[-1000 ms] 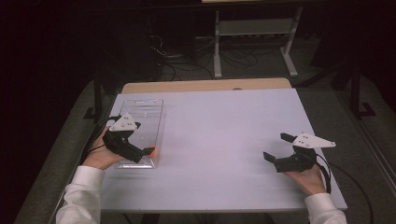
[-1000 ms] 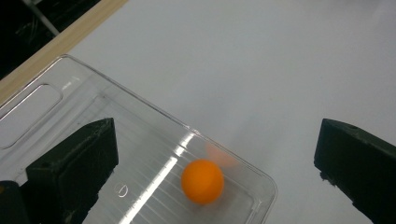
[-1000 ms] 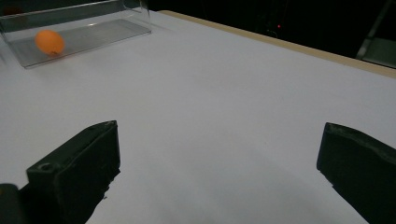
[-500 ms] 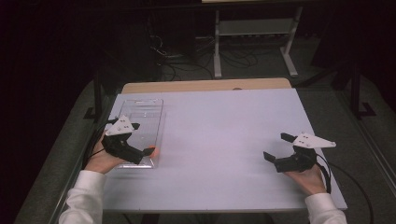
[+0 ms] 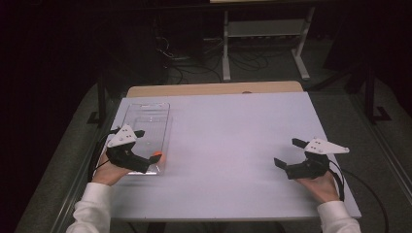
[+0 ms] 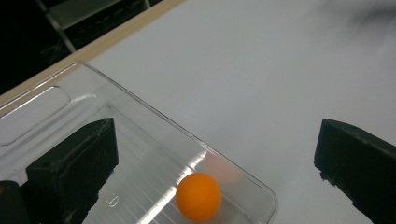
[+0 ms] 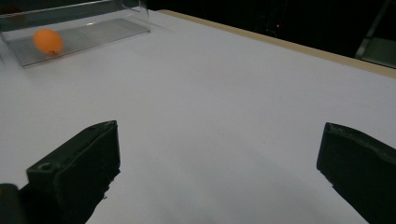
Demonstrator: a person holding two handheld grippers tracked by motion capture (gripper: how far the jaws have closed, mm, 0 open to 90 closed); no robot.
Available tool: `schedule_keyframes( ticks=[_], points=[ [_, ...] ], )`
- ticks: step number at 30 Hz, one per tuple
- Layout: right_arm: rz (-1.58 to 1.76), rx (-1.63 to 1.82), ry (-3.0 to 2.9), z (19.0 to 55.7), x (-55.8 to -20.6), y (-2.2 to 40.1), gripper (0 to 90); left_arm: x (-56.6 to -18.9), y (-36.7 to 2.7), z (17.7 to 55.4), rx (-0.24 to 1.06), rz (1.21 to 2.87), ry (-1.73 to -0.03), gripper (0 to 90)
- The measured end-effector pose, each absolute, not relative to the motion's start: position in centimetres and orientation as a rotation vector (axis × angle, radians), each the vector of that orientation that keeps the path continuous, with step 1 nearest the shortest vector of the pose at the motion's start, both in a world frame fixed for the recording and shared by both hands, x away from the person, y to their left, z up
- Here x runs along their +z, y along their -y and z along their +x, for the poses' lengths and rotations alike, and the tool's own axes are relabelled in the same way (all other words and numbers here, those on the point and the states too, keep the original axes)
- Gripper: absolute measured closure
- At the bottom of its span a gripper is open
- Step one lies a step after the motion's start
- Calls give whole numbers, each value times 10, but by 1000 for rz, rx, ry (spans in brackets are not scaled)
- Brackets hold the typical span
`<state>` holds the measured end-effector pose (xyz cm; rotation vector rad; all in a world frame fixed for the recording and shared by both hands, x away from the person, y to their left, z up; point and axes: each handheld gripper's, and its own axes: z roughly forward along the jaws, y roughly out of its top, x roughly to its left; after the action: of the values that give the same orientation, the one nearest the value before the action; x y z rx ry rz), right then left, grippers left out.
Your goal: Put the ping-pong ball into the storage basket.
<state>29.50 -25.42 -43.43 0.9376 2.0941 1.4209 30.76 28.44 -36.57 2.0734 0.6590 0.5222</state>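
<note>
We see the orange ball (image 6: 198, 196) in the clear tray's (image 5: 145, 121) near corner by the counter's (image 5: 233, 136) left edge. Our left tool (image 5: 141, 151) hovers there, jaws apart (nothing gripped). Our right tool (image 5: 290, 154), also spread, has bare counter all around.

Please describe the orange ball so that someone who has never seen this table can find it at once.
On the white table, look at the clear plastic tray along its left side. The orange ball lies inside the tray's near corner, by the left gripper. It is the one bright, round thing there.
</note>
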Motion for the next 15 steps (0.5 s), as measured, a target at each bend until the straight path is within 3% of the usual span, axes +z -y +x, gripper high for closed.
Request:
schedule_keyframes(
  ticks=[15],
  points=[
    [940,1420,-2096,295,-435,254,0,-377,-293,296,576,1963,-684,0]
  ],
)
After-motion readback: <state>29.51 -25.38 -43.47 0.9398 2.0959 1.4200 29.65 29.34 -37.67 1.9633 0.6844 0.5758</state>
